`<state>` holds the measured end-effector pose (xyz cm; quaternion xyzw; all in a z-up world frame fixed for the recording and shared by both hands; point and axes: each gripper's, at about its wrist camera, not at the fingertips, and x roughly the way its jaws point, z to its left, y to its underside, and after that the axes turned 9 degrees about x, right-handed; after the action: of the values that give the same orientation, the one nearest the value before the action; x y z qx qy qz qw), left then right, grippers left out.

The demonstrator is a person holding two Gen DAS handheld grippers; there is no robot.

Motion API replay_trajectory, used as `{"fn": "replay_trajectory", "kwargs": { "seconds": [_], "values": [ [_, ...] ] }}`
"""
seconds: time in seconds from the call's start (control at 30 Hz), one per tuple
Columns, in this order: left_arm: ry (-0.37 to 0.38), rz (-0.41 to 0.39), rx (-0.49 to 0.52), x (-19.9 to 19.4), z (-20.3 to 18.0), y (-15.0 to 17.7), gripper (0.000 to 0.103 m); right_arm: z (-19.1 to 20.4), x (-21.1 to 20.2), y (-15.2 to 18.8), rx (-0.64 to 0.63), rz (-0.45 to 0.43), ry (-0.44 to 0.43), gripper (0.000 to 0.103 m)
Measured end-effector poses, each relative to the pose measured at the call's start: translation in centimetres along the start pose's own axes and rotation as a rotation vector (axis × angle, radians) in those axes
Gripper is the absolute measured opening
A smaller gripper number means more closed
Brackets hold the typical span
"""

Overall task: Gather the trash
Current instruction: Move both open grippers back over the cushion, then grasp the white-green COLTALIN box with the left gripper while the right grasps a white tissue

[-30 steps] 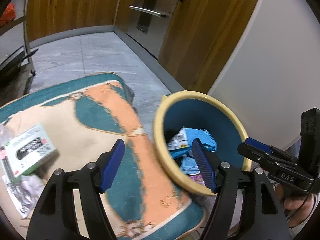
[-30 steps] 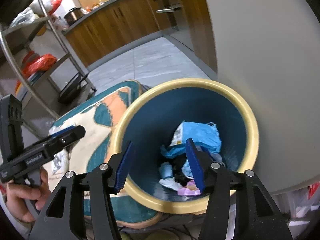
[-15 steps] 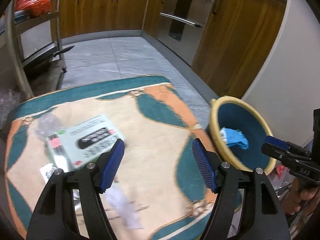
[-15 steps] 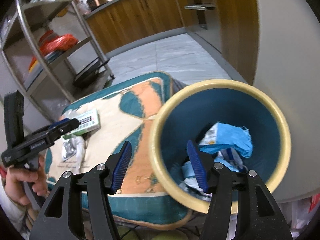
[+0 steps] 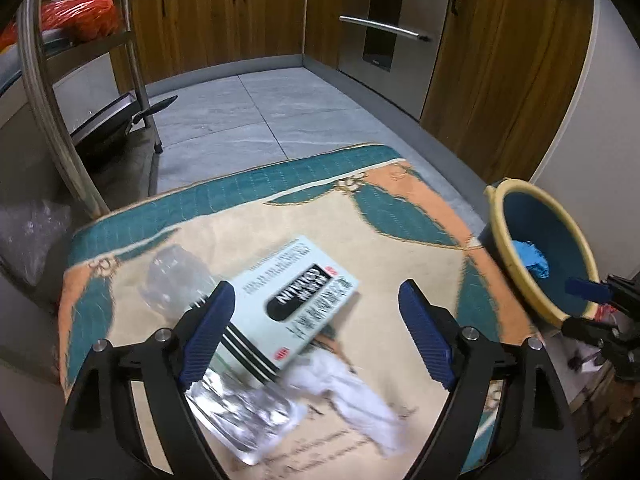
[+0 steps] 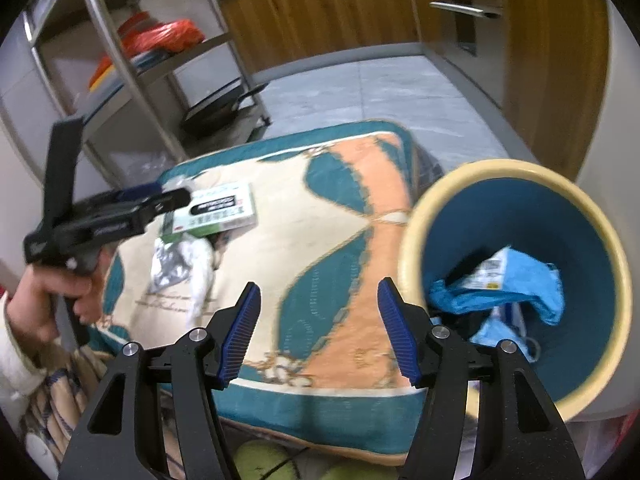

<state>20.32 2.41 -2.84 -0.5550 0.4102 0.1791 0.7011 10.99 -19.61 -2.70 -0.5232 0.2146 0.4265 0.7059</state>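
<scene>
My left hand-held gripper (image 5: pixel 312 332) hangs over the pale green box (image 5: pixel 294 310) on the patterned cloth (image 5: pixel 400 216), jaws opening, nothing gripped. My right hand-held gripper (image 6: pixel 318 334) is opening too, empty, beside the bin (image 6: pixel 416 216) holding blue trash (image 6: pixel 520 280).

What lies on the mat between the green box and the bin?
Nothing: bare mat separates the green box from the bin, clearest in the right wrist view.

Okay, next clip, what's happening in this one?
A person is clearing trash off a patterned cloth into a bin that already holds blue wrappers. Both grippers are empty and opening. The left gripper is over a pale green box, foil packet and white tissue; the right gripper is beside the bin.
</scene>
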Motion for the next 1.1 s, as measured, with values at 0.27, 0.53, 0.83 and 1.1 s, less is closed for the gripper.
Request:
{"fn": "replay_trajectory", "kwargs": {
  "seconds": [0.27, 0.53, 0.83, 1.1],
  "values": [
    [0.036, 0.05, 0.038, 2.4, 2.5, -0.6, 0.085, 3.7, 3.0, 0.8, -0.06, 0.076, -0.063, 0.062],
    [0.019, 0.141, 0.273, 4.8, 1.0, -0.3, 0.085, 6.3, 4.8, 2.2, -0.126, 0.135, -0.08, 0.062],
    [0.036, 0.212, 0.287, 6.5, 1.8, -0.1, 0.085, 7.5, 5.9, 2.6, -0.146, 0.169, -0.089, 0.062],
    [0.062, 0.229, 0.309, 6.2, 1.4, 0.6, 0.085, 9.0, 7.9, 2.4, -0.167, 0.191, -0.113, 0.062]
  ]
}}
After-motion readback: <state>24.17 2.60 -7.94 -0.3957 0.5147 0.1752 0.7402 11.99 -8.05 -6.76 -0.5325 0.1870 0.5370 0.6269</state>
